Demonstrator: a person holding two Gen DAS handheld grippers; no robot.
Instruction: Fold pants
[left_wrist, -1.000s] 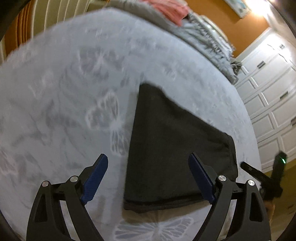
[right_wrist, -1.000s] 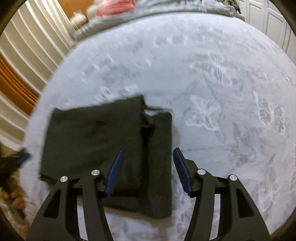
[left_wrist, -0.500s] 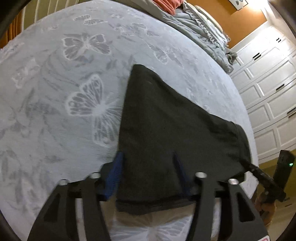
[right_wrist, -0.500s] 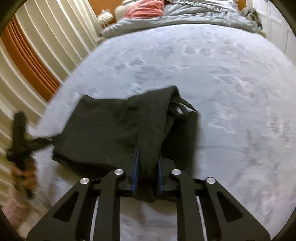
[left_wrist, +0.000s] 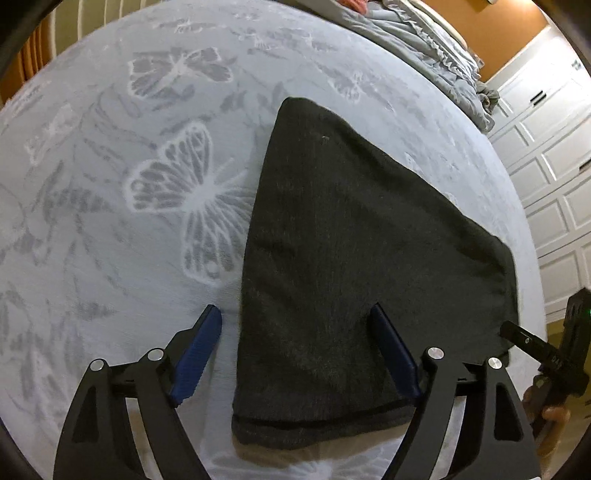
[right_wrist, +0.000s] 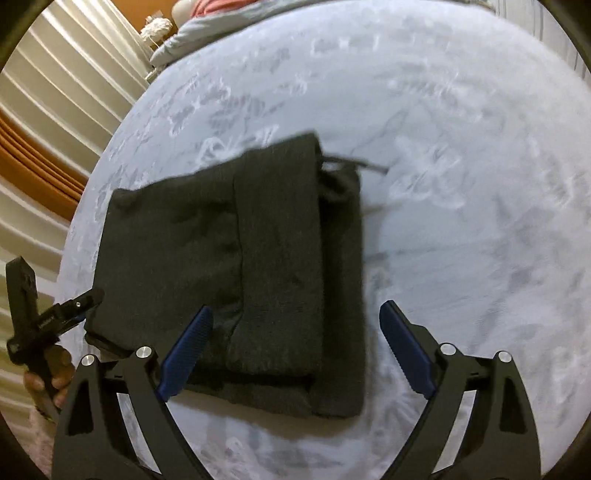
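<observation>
Folded pants (left_wrist: 354, 258) flat on bed (left_wrist: 110, 229), near its front edge. Left gripper (left_wrist: 295, 350) over pants' left edge: one jaw over bed, other over fabric. Right gripper (right_wrist: 291, 350) over pants' (right_wrist: 258, 266) right part, drawstring (right_wrist: 354, 162) trailing onto bed (right_wrist: 461, 221) at far right corner. Bedding heap (left_wrist: 424, 40) at bed's far end. Closet doors (left_wrist: 554, 177) right of bed; curtain (right_wrist: 55, 122) left.

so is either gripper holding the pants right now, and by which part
Nothing is held. The left gripper and right gripper are both opening, pads clear of the folded pants lying on the bedspread.
</observation>
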